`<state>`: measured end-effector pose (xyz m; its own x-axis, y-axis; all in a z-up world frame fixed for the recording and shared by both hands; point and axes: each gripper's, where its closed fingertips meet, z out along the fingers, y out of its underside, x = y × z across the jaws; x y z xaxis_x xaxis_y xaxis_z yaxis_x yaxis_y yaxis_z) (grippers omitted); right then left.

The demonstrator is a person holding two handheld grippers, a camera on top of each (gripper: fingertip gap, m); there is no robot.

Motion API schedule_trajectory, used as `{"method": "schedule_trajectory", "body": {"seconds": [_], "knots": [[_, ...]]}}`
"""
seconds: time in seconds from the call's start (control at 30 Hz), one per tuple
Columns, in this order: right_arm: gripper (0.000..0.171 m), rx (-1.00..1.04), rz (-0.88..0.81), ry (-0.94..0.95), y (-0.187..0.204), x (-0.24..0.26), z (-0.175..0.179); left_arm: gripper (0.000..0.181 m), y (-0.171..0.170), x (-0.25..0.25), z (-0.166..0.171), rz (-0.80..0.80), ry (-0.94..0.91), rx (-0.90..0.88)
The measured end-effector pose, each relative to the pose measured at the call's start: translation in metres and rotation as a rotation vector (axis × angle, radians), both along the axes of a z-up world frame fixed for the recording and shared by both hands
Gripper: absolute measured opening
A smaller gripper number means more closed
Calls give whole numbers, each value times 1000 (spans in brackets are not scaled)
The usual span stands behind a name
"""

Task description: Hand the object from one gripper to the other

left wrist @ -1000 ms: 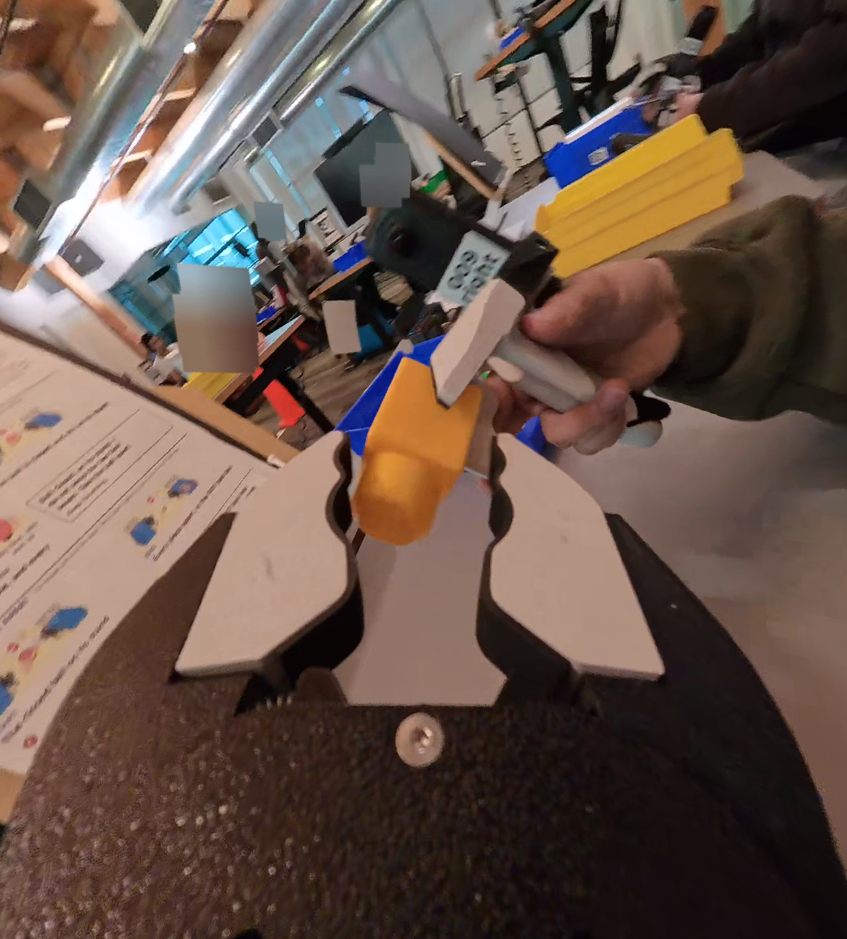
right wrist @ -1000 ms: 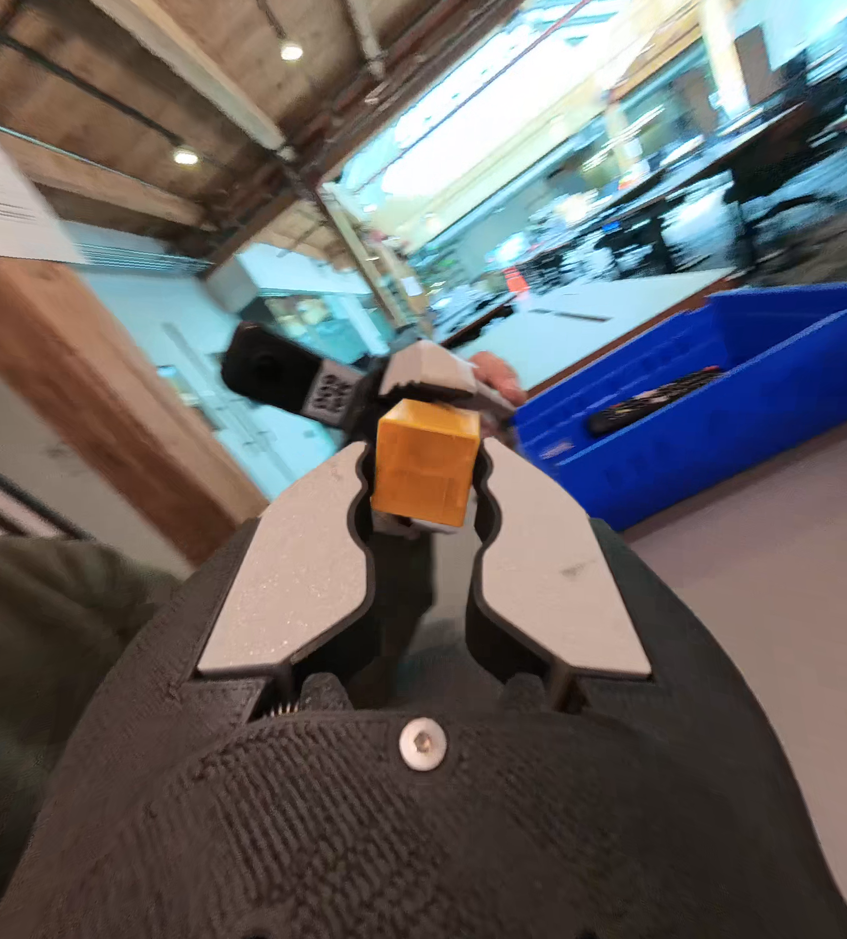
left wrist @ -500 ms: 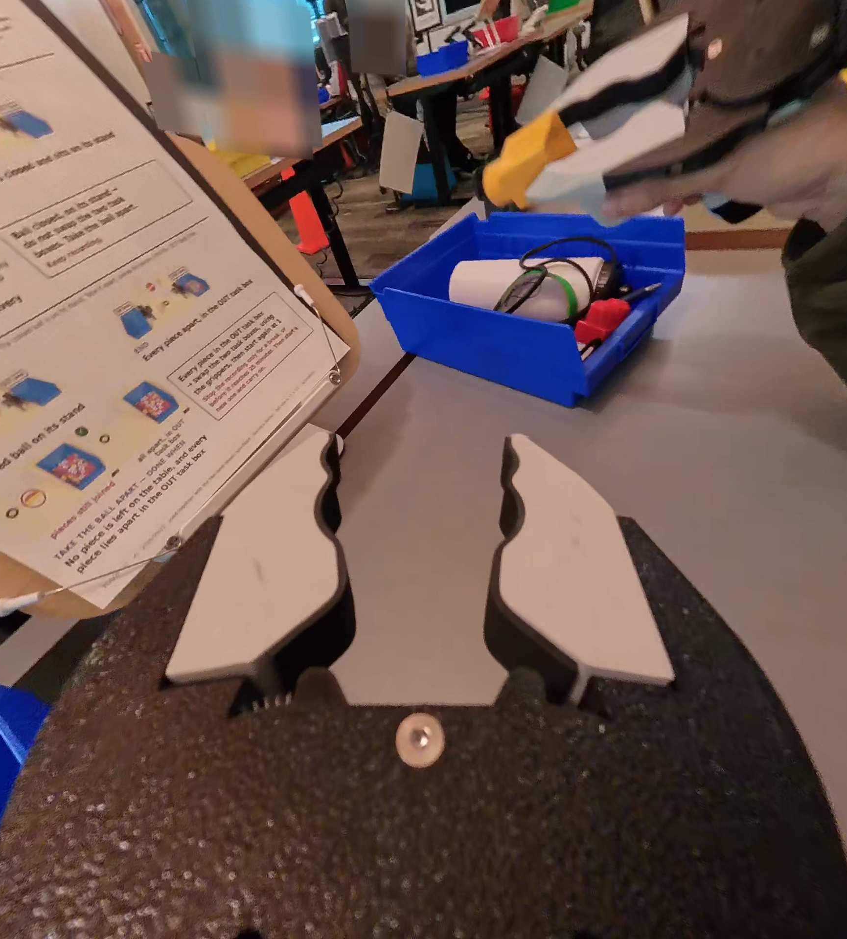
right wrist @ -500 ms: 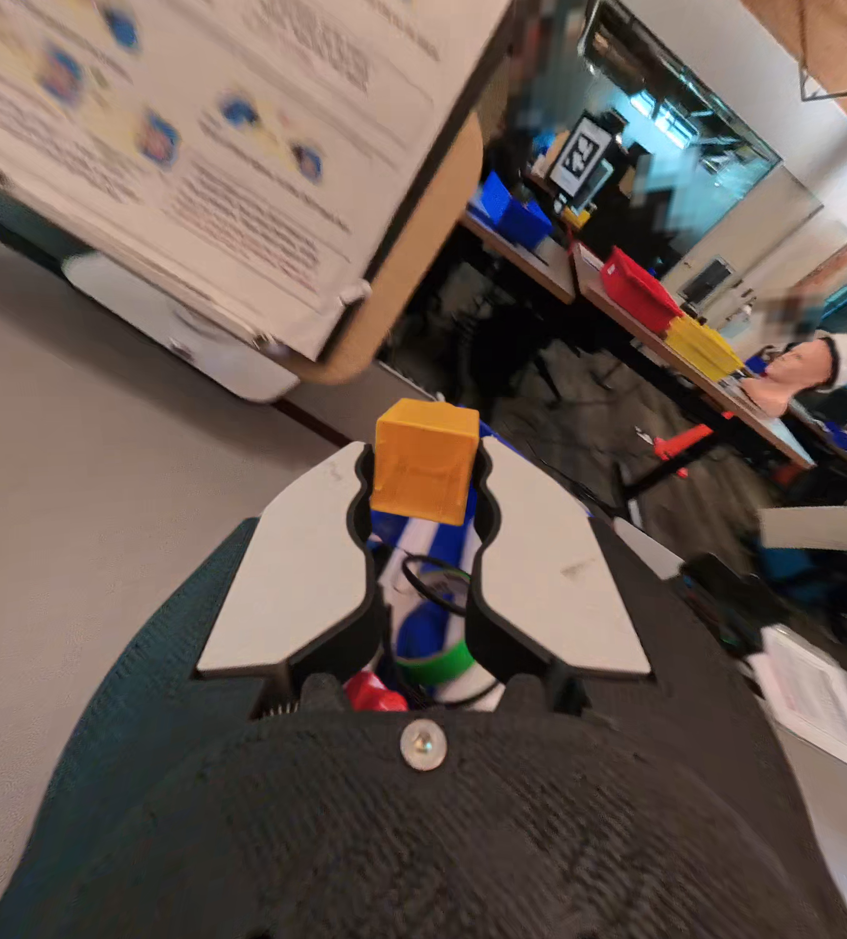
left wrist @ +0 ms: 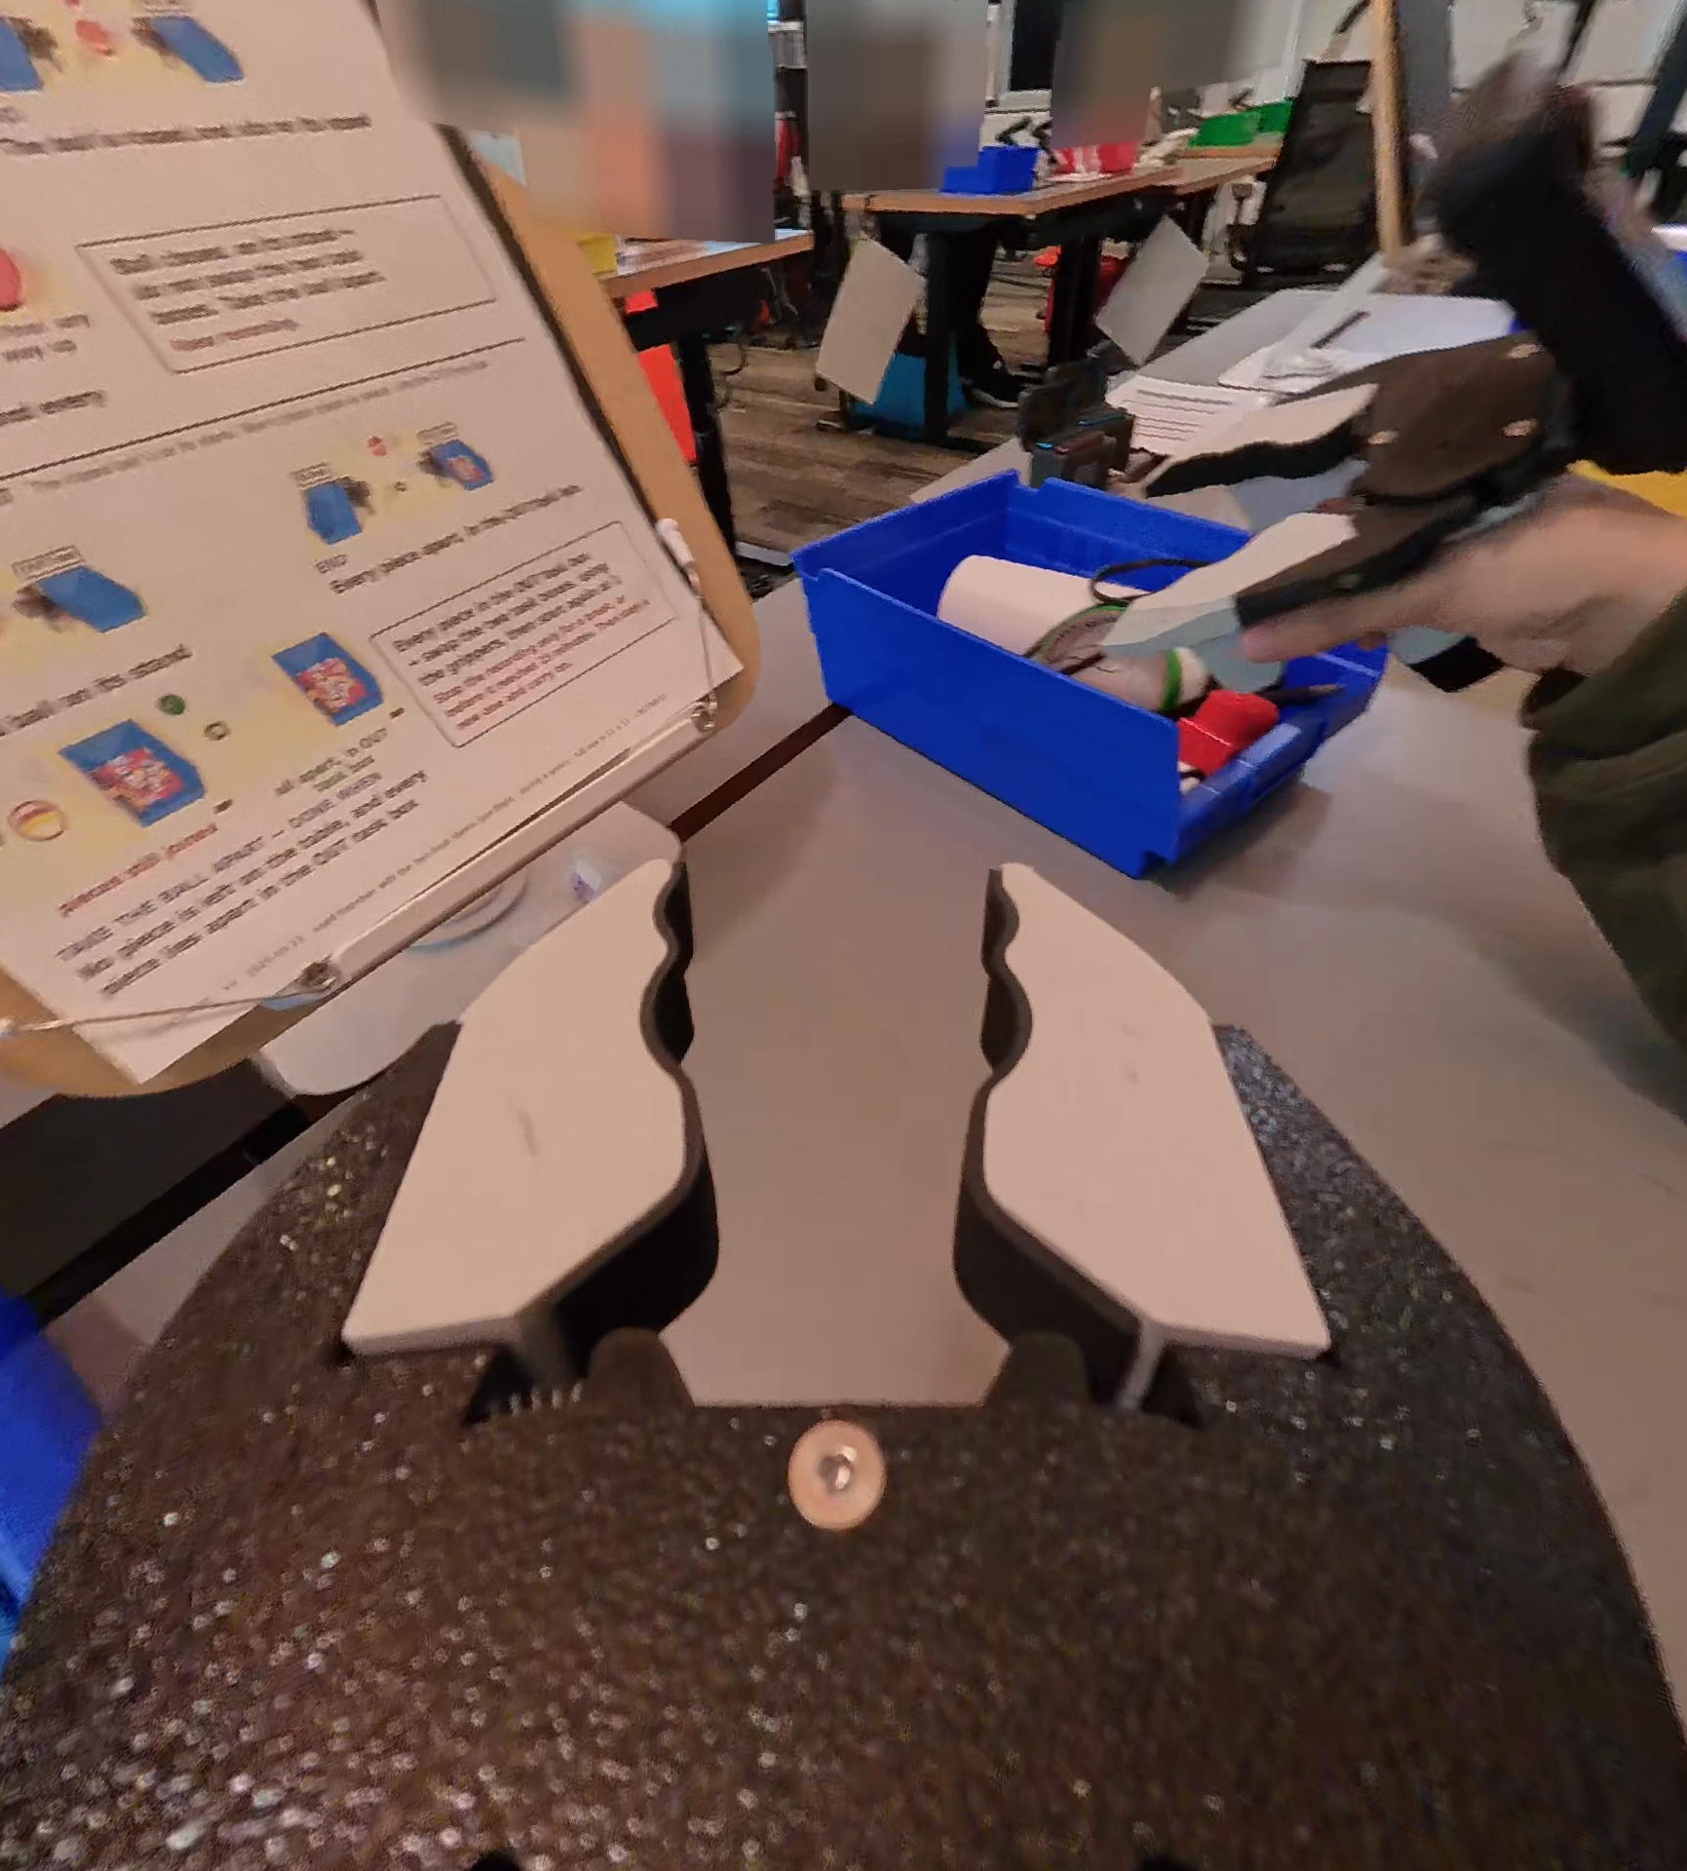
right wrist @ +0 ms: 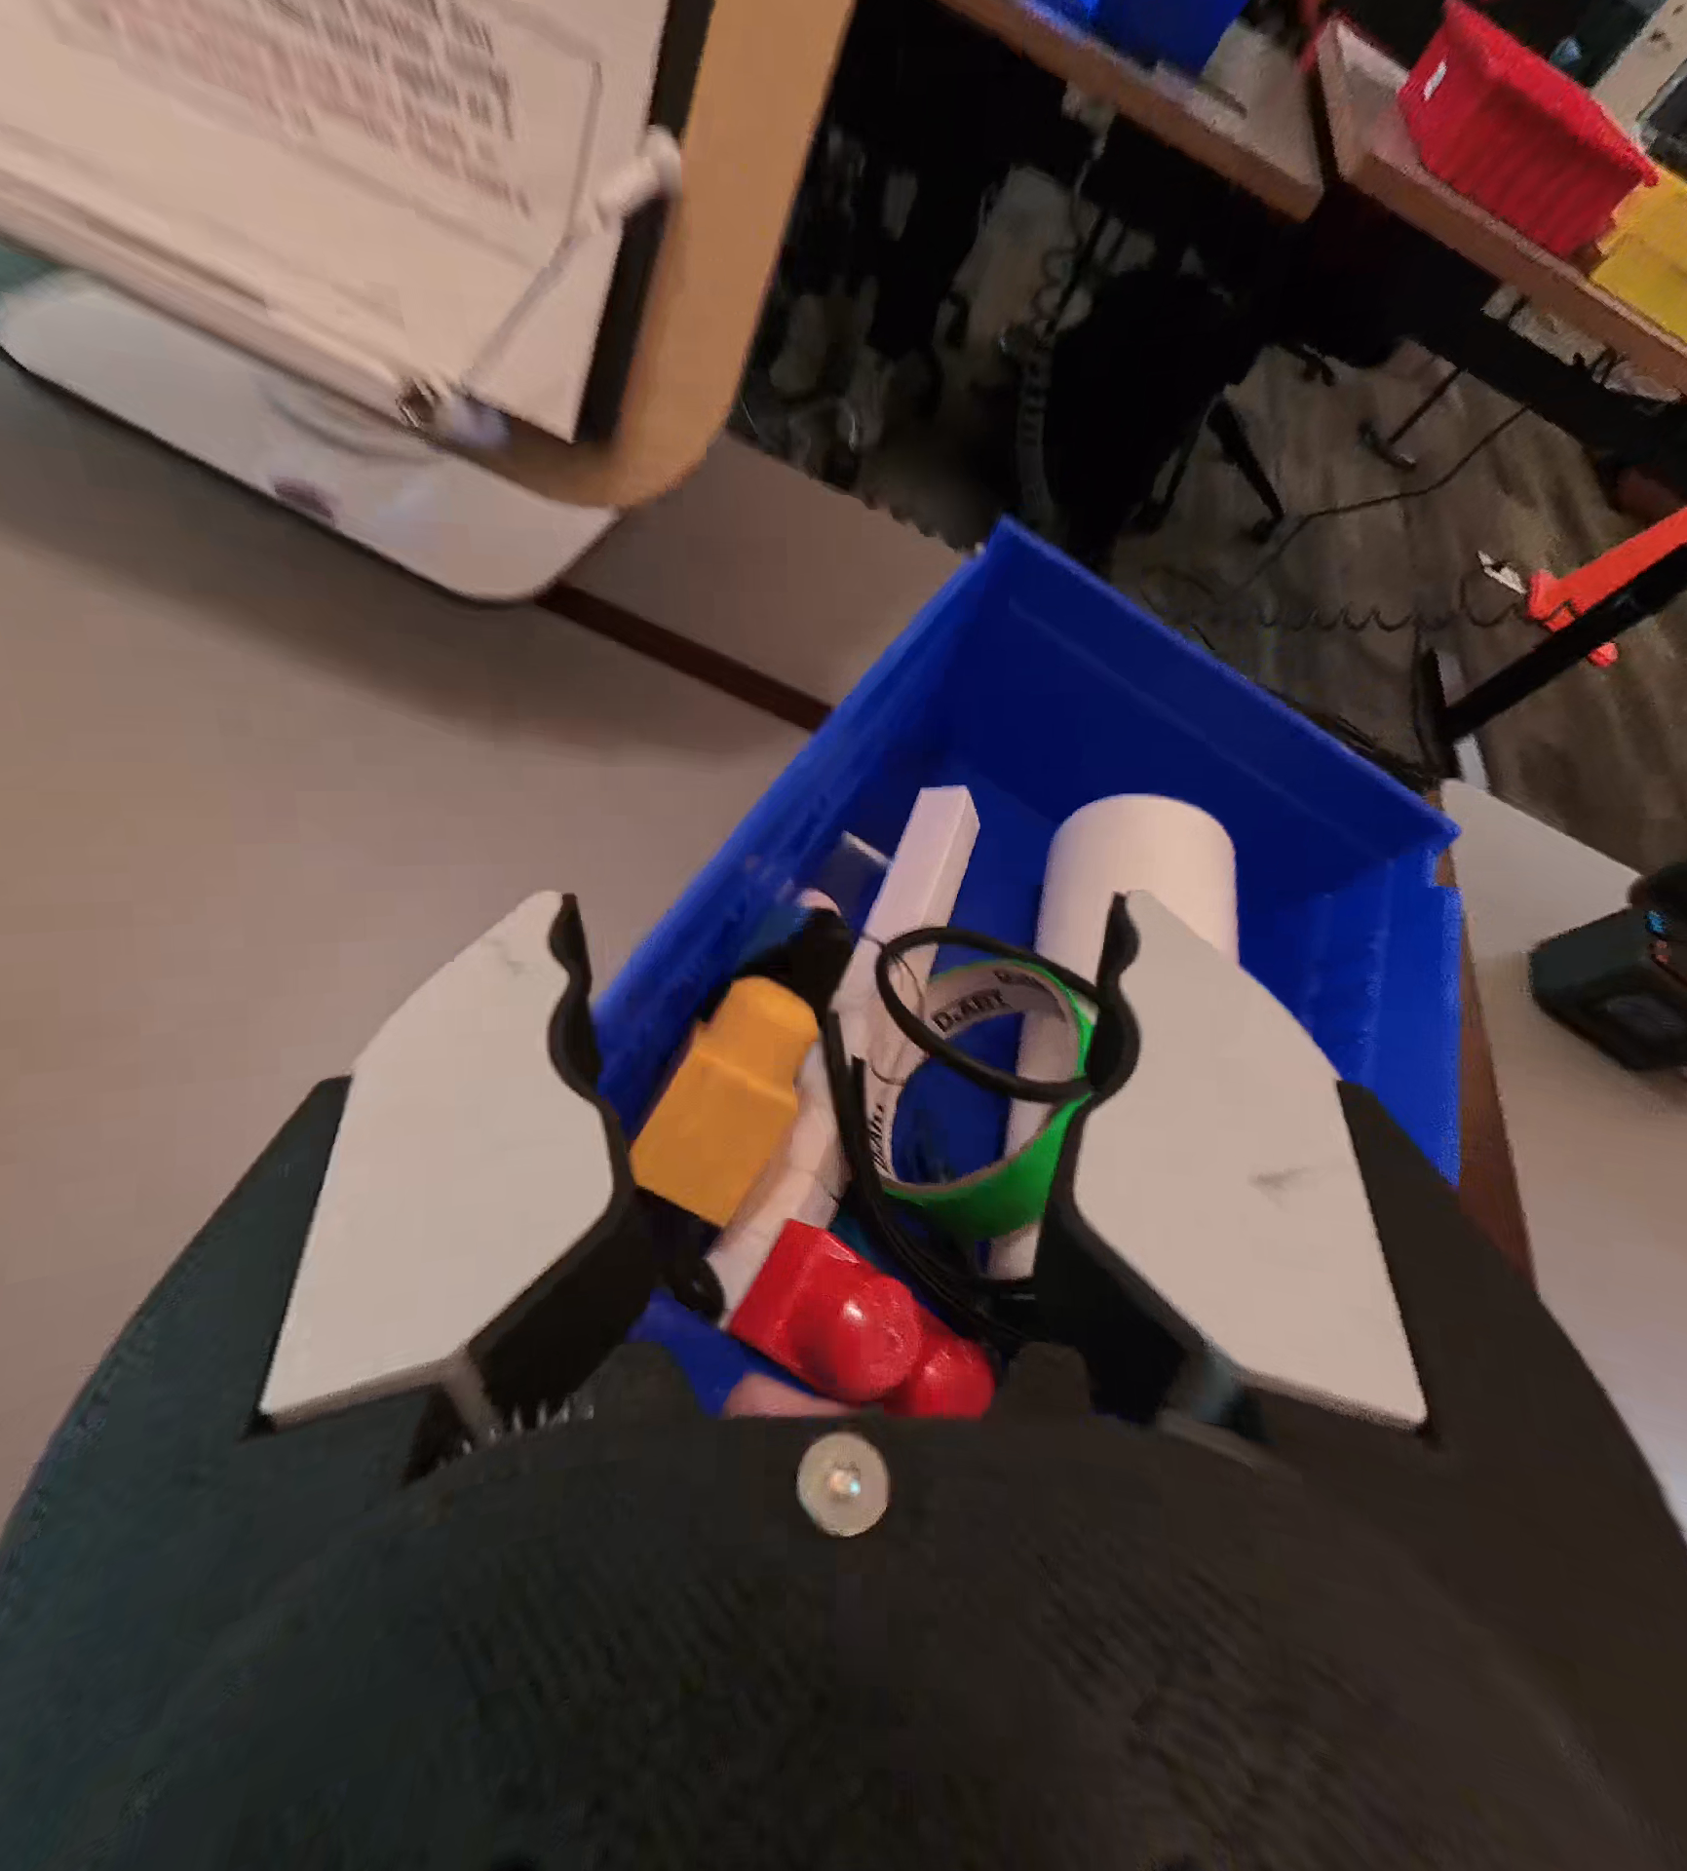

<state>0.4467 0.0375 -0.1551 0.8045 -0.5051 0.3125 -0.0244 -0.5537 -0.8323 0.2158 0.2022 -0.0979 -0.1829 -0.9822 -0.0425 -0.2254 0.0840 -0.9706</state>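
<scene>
We log: right gripper point(right wrist: 844, 1012) spread wide above blue bin point(right wrist: 1173, 699), orange block point(right wrist: 733, 1099) inside; left gripper point(left wrist: 834, 972) wide, empty.

Left gripper point(left wrist: 834, 972): rough, speckled black plastic body, matt grey jaws, bright metal screw point(left wrist: 836, 1471). Right gripper point(right wrist: 844, 1002): ribbed matt black plastic. Bin point(right wrist: 1224, 709): smooth blue plastic, slight sheen. Orange block point(right wrist: 728, 1093): matt plastic. Red piece point(right wrist: 849, 1326): glossy plastic. Tape point(right wrist: 1011, 1185): green, glossy. Sheet point(left wrist: 211, 456): printed paper on a wood-look board. Table point(left wrist: 1376, 1012): smooth, matt grey. Sleeve point(left wrist: 1669, 790): olive cloth.
</scene>
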Motion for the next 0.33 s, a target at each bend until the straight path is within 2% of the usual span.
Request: {"method": "schedule_trajectory", "body": {"seconds": [0.07,0.13,0.23,0.33], "knots": [[98,78,32,16,4,-9,15,55,14,-7,6,67,2,-20],[108,143,56,22,8,-17,28,55,41,-23,11,184,18,-21],[109,232,133,37,19,-36,46,53,99,-66,14,418,69,59],[107,281,175,27,28,-48,58,48,156,-115,1,614,209,171]]}}
